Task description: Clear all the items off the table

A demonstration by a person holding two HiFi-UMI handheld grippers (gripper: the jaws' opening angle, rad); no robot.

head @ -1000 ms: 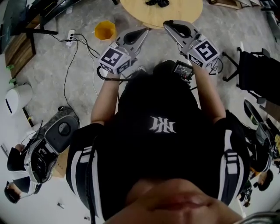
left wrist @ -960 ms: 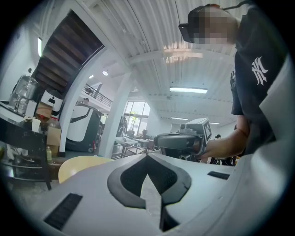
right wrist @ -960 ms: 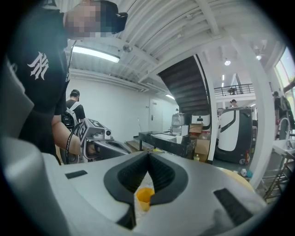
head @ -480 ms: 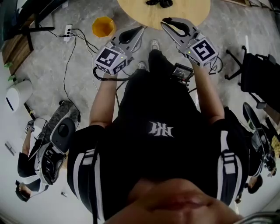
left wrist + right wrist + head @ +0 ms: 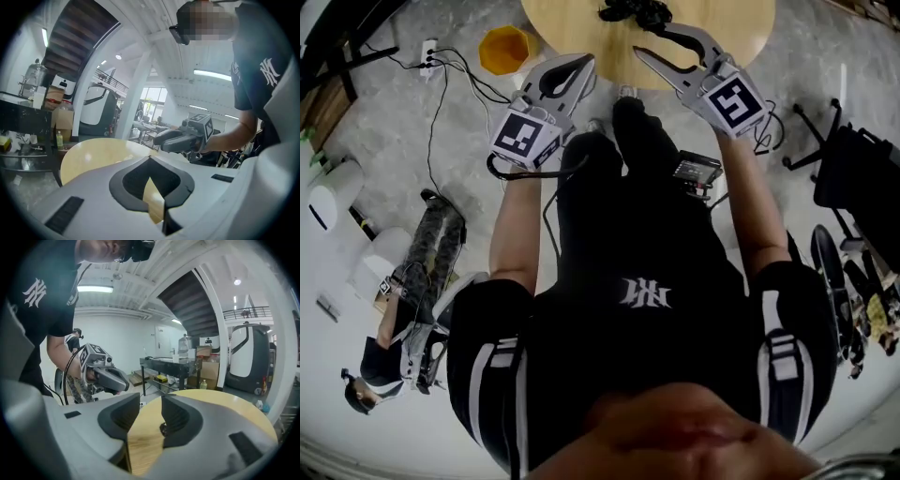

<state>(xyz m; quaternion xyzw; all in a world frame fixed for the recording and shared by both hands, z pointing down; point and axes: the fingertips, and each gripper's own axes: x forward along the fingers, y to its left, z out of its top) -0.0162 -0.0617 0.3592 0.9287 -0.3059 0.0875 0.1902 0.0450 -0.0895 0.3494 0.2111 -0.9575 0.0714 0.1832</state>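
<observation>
Opening just now, right gripper (image 5: 649, 39) jaws are spread, nothing between them. Left gripper (image 5: 586, 64) jaws are pressed together, empty. Both are over the near edge of the round table (image 5: 722, 28). Black clump (image 5: 633, 11) lies just beyond the right jaws. Orange bin (image 5: 506, 49) is on the floor, left.

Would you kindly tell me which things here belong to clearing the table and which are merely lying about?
Job in hand: round wooden table; black items on it; yellow bin beside it, possibly their destination.
Lying about: power strip; black chair; white object at the left.
</observation>
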